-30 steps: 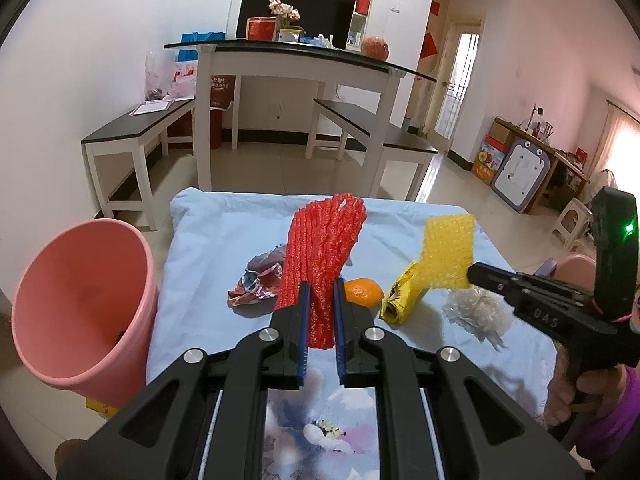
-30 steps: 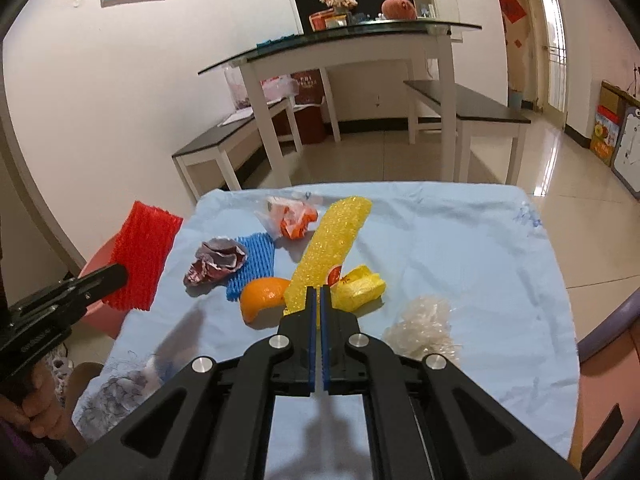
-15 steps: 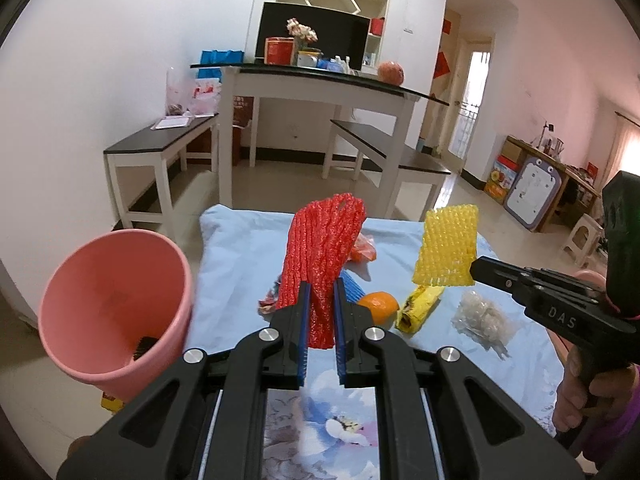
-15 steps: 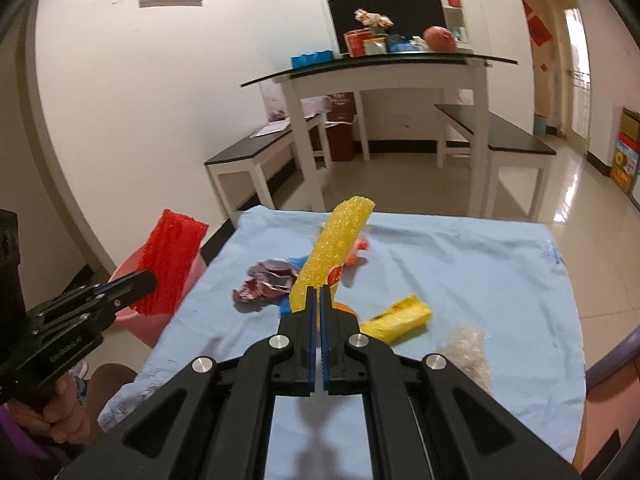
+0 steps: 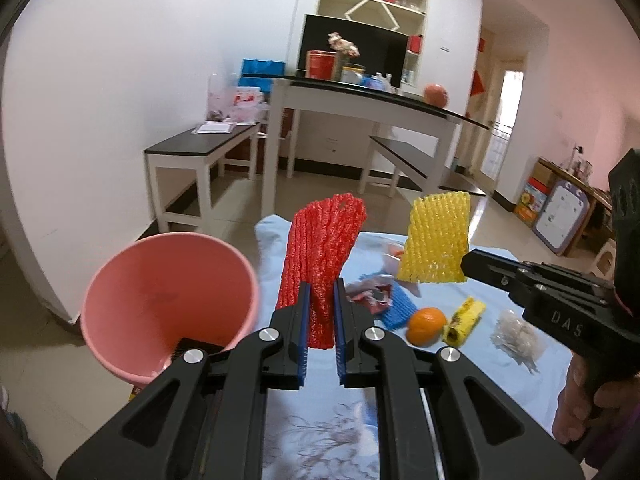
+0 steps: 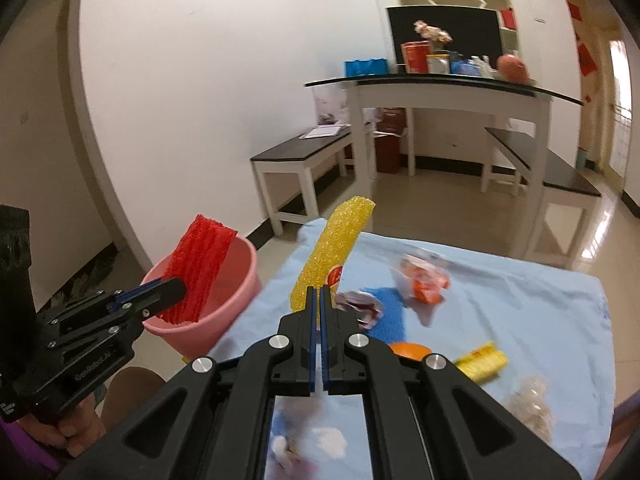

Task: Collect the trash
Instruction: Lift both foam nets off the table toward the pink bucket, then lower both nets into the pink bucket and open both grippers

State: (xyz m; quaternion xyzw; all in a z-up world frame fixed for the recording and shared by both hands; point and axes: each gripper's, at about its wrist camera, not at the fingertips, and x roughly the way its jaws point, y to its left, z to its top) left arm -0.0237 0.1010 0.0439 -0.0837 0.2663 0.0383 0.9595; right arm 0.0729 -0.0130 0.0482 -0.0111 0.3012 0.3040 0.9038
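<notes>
My left gripper (image 5: 320, 312) is shut on a red foam net sleeve (image 5: 324, 248) and holds it upright in the air, just right of the pink bucket (image 5: 168, 300). In the right wrist view the red sleeve (image 6: 200, 268) hangs over the bucket's rim (image 6: 240, 276). My right gripper (image 6: 316, 316) is shut on a yellow foam net sleeve (image 6: 332, 252), raised above the blue-clothed table (image 6: 520, 300). The yellow sleeve also shows in the left wrist view (image 5: 436, 240).
On the cloth lie a blue foam net (image 5: 398, 306), a crumpled foil wrapper (image 5: 370, 292), an orange (image 5: 426, 320), a yellow wrapper (image 5: 464, 320), a clear plastic wad (image 5: 516, 336) and an orange-white wrapper (image 6: 424, 284). White benches and a tall table stand behind.
Both grippers have swung left toward the pink bucket, carrying their sleeves. The bucket now sits closer to the red sleeve.
</notes>
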